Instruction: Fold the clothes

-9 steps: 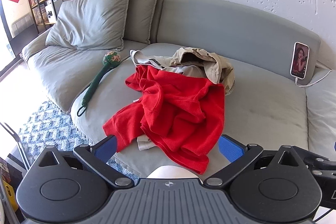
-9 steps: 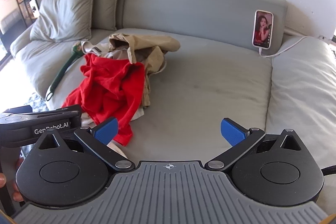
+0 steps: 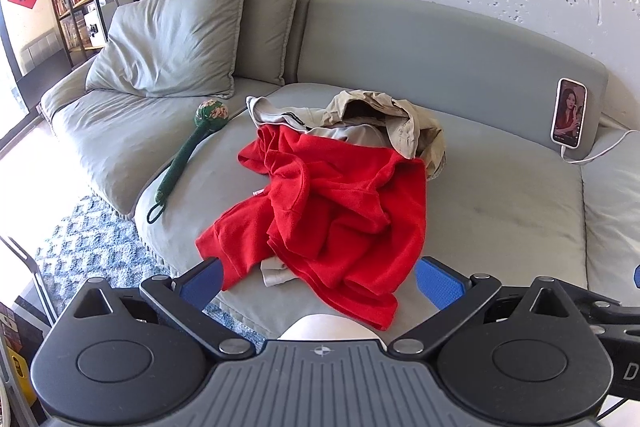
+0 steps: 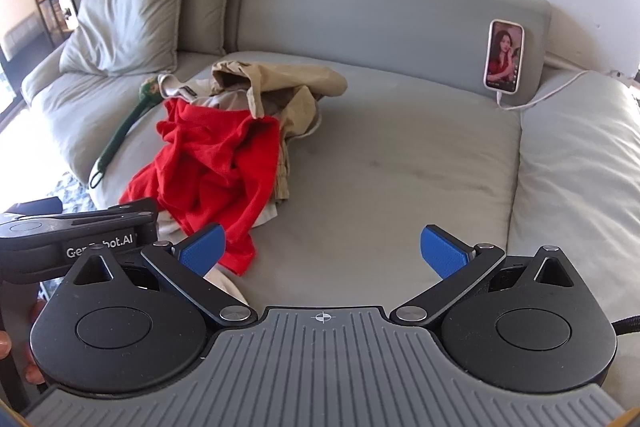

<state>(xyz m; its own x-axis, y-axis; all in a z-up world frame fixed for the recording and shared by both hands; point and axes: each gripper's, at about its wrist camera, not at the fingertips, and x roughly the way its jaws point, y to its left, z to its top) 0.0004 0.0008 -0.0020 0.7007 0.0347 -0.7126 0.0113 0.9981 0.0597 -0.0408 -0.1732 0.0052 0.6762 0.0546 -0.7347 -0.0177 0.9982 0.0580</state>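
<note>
Left wrist view: the left gripper (image 3: 319, 281) looks down over the front edge of a grey sofa (image 3: 500, 195), its blue-padded fingers (image 3: 438, 285) spread wide with nothing grasped. Just beyond them a crumpled red garment (image 3: 336, 203) lies in a heap on the seat cushion, its near hem falling between the two fingers without touching them. Behind it, partly under it, sits a bunched beige garment (image 3: 400, 123). A small pale piece of cloth (image 3: 274, 271) peeks from beneath the red one. To the left lies a green long-handled massage hammer (image 3: 188, 155), and further left two grey pillows (image 3: 172, 43) lean against the back. A phone (image 3: 568, 113) stands against the backrest at the right, its screen lit, a white cable (image 3: 600, 155) trailing from it.

Right wrist view: the right gripper (image 4: 323, 253) also has its fingers (image 4: 444, 253) fully released, above bare cushion. The clothes pile lies to the left of it, red in front, beige behind. The left gripper's black body shows at the left edge.
</note>
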